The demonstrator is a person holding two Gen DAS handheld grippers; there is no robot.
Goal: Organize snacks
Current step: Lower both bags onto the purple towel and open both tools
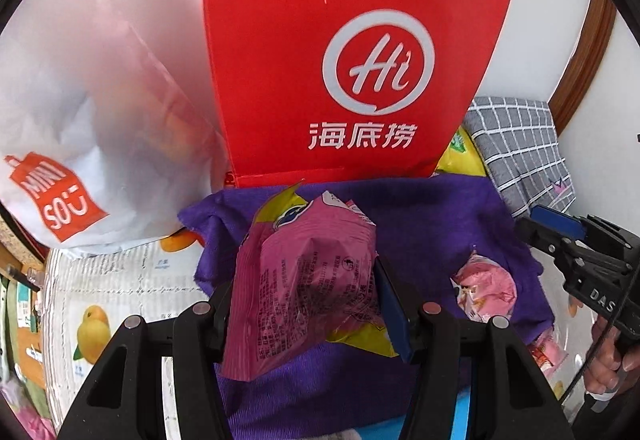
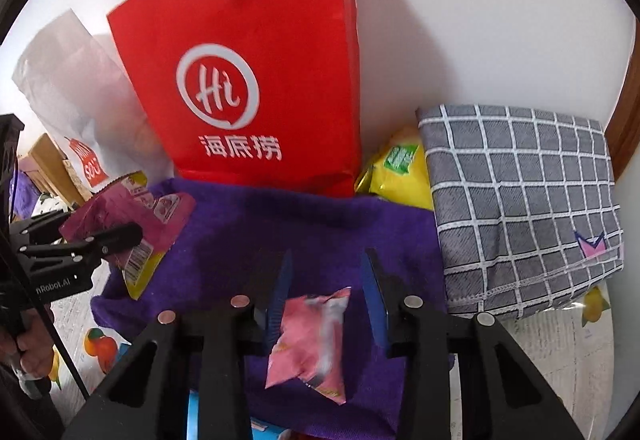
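Red paper dominates both views: the tall red bag [image 2: 248,80] stands against the wall at the back, with a white bag [image 2: 80,108] leaning beside it on the left. We judge one of these to be the snacks' destination. Their mouths sit high and out of view from the left wrist, so a packet pushed forward blindly could hit the bag's front and tip it.

In front of the red bag lies the purple cloth [image 2: 248,224], spread over the fruit-printed surface [image 1: 116,288]. It is soft and rumpled, so a claw digging down for a packet could catch the fabric and drag it along, scattering whatever rests on it. To the right, a folded grey checked cloth [image 2: 524,212] sits with a yellow packet [image 2: 396,168] wedged between it and the red bag.

Our left claw [image 1: 304,304] is clenched on a large pink packet [image 1: 308,280], held above the purple cloth. The crinkly, air-filled foil could slide out or get crushed if squeezed harder.

Our right claw [image 2: 326,304] is released, its blue pads either side of the small pink packet [image 2: 312,340] lying on the cloth, without touching it. The packet looks blurred and sits low between the fingers, so closing here might pinch only a corner, or the cloth beneath.
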